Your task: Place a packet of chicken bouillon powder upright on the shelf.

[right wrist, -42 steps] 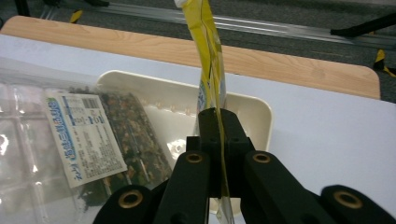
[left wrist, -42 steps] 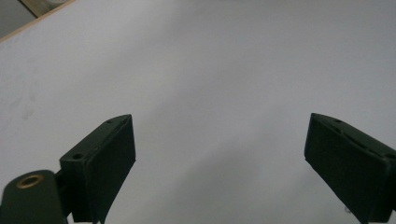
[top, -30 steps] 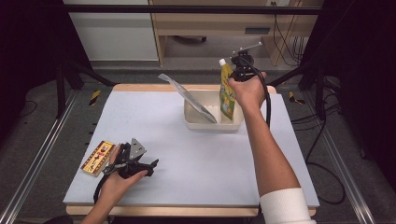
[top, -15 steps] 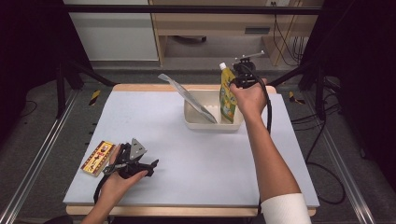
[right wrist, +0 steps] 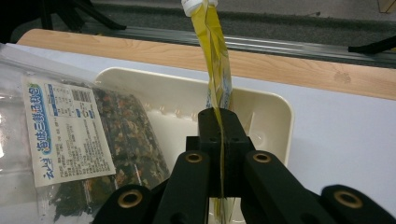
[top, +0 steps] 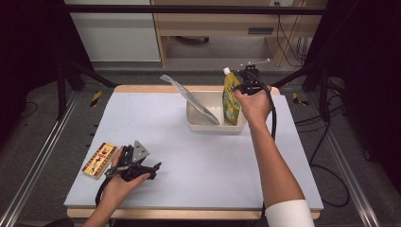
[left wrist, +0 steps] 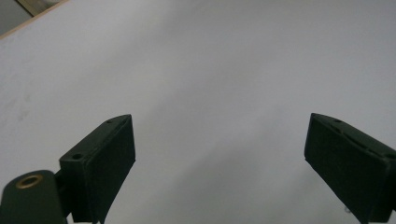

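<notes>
The right hand-held gripper point(right wrist: 219, 140) is clamped on a yellow spouted pouch point(right wrist: 215, 60), its two black jaws pressed flat against the thin body of the pouch so that the film runs edge-on up between them to a white cap at the top. In the high view the right hand-held gripper point(top: 247, 87) is at the far right part of the counter point(top: 189, 184), and the pouch point(top: 230, 97) stands upright with its lower end inside a cream plastic tray point(top: 198, 124), at the tray's right end. A clear bag of dried food point(top: 191, 99) with a white printed label leans in the same tray, its lower edge down in the tray and its upper end sticking out over the tray's left rim; in the right gripper view the bag point(right wrist: 70, 135) lies to the left of the pouch, apart from it.

The left hand-held gripper point(top: 137, 163) rests low at the near left of the counter, held in the left hand point(top: 120, 184). Its jaws stand wide apart in the left gripper view, with bare pale counter between them. Just to the left of that hand, a small flat snack packet point(top: 99, 160) in brown and yellow lies on the counter near its left edge, well apart from the tray.
</notes>
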`<state>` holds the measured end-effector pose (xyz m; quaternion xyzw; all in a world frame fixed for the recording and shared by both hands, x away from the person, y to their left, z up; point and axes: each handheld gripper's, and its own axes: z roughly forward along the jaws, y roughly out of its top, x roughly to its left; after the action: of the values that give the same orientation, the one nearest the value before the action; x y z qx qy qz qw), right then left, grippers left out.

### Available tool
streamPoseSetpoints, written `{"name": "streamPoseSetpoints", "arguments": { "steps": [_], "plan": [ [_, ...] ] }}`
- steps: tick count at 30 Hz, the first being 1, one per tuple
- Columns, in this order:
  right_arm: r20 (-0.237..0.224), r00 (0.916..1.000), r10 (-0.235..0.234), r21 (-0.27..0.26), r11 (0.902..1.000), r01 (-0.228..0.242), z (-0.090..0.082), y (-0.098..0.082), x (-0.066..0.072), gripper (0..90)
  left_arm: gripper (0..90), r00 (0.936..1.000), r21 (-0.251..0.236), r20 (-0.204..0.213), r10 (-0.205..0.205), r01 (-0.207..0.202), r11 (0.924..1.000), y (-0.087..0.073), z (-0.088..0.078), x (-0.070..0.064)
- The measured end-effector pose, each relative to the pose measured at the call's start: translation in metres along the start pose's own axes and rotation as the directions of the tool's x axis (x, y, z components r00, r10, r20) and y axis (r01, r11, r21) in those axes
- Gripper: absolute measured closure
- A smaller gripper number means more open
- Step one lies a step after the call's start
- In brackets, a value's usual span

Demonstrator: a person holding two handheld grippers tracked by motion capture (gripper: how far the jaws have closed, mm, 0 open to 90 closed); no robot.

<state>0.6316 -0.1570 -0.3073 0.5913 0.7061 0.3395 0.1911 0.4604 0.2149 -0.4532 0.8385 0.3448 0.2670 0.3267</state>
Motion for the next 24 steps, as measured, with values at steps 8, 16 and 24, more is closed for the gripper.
{"name": "streamPoseSetpoints", "arguments": {
  "steps": [8, 16, 24],
  "plan": [
    [0.003, 0.9999, -0.012, -0.023, 0.9997, 0.012, 0.0, -0.007, -0.002, 89.9, 8.6, 1.0, 0.0, -0.001, -0.001, 0.001, 1.0, 0.0, 0.0, 0.0],
    [0.008, 0.9996, -0.026, -0.03, 0.9992, 0.026, 0.0, -0.011, -0.003, 86.3, 8.7, 1.0, 0.008, -0.001, 0.008, -0.008, 0.9999, 0.0, 0.0, 0.001],
    [-0.01, 0.9966, -0.081, -0.126, 0.9889, 0.079, -0.011, -0.014, 0.001, 63.3, 8.6, 0.9999, 0.007, -0.01, 0.007, -0.007, 1.0, 0.0, -0.001, 0.003]
  ]
}}
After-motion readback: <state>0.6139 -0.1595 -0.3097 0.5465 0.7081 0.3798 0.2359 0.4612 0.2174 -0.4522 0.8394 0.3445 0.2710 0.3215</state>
